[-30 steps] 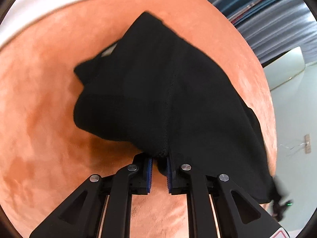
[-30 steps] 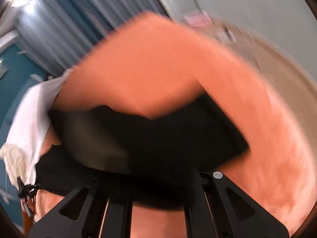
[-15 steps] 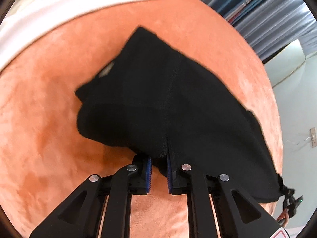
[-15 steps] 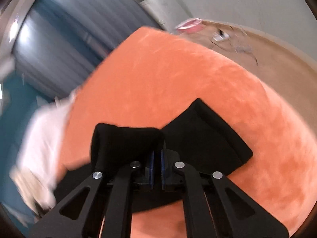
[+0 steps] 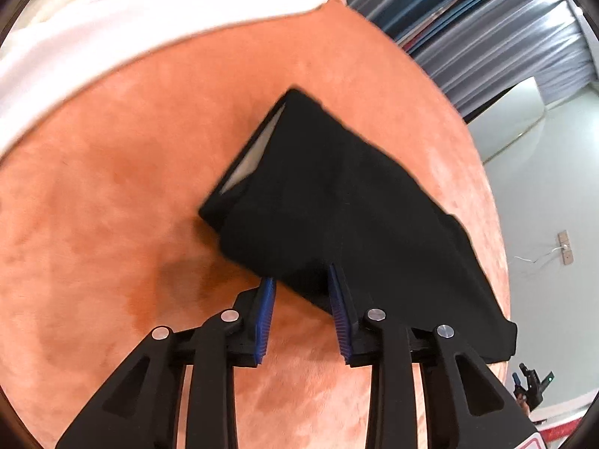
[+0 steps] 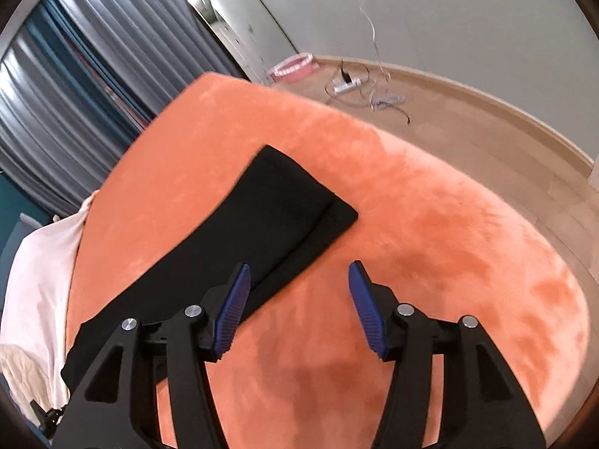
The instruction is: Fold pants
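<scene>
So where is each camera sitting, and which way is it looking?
Left wrist: sits on the left gripper, looking down along its fingers at the black pants on the orange cover; its blue pads, just opened, stand apart round a fold edge.
Right wrist: sits on the right gripper, looking down at the pants, floor and curtains; its jaws, just opened, hold nothing.
Both views show the pants, the orange cover and the white sheet.

- A home bedroom, by the look of it.
- An orange plush blanket (image 6: 430, 243) covers a bed-like surface, with white bedding (image 5: 112, 18) bunched at one edge.
- Long grey and blue curtains (image 6: 75, 86) hang by the wall.
- Loose cables (image 6: 359, 86) lie on the wooden floor (image 6: 486, 131).
</scene>
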`<state>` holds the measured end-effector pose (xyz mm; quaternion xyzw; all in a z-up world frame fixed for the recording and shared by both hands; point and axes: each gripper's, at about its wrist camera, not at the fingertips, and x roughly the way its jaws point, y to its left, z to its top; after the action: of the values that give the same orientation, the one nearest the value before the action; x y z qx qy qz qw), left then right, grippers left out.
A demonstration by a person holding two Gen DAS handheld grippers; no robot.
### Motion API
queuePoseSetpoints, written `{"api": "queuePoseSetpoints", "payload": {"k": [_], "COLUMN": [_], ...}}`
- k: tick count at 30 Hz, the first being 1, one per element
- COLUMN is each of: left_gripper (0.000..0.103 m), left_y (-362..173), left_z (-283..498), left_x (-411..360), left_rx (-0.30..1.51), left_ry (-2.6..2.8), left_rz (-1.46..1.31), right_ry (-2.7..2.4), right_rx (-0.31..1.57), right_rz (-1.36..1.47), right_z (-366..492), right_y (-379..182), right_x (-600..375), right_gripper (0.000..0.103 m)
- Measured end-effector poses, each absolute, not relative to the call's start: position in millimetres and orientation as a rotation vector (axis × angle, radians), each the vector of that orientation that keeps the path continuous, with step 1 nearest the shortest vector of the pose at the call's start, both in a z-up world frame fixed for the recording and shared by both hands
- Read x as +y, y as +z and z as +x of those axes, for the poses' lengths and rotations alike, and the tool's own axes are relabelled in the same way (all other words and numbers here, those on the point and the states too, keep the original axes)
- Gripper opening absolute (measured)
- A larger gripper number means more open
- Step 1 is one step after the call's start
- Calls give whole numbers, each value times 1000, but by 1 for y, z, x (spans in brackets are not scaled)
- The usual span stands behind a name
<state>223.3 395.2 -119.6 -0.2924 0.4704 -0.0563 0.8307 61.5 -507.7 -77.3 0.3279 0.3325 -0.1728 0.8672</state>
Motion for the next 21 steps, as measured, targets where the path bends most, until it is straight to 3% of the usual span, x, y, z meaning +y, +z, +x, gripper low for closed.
{"api": "queuePoseSetpoints", "payload": {"k": [2, 5, 9, 10, 11, 13, 14, 15, 16, 19, 21], "left_gripper": [28, 50, 53, 59, 77, 79, 71, 26, 3, 1, 0], "left_y": [-104, -90, -95, -98, -103, -117, -124, -126, -127, -111, -73], "left_z": [209, 192, 196, 197, 201, 208, 215, 218, 223, 237, 230], "left_x": [397, 411, 412, 409, 405, 396, 393, 393, 393, 390, 381], "left_rx": [914, 826, 877, 885, 907, 954, 973, 969, 973, 944, 828], "left_ry": [-76, 48, -3, -34, -60, -81, -86, -86, -72, -87, -83], "left_rz": [-590, -522, -556, -584, -612, -670, -690, -698, -690, -615, -465], "right_ry": [-320, -270, -191, -175, -143, -116, -94, -85, -76, -64, -74], "right_rx": [694, 709, 746, 752, 769, 785, 796, 805, 812, 820, 816], "right_rz": [676, 614, 547, 547, 547, 537, 537, 537, 537, 506, 464], "right_z": [50, 44, 45, 45, 47, 51, 53, 54, 54, 50, 52], "right_y": [-75, -75, -78, -78, -81, -84, -86, -88, -88, -85, -81], "right_x": [-489, -452, -398, -389, -373, -358, -347, -340, -334, -315, -305], "right_gripper": [58, 58, 58, 58, 58, 58, 58, 58, 58, 58, 58]}}
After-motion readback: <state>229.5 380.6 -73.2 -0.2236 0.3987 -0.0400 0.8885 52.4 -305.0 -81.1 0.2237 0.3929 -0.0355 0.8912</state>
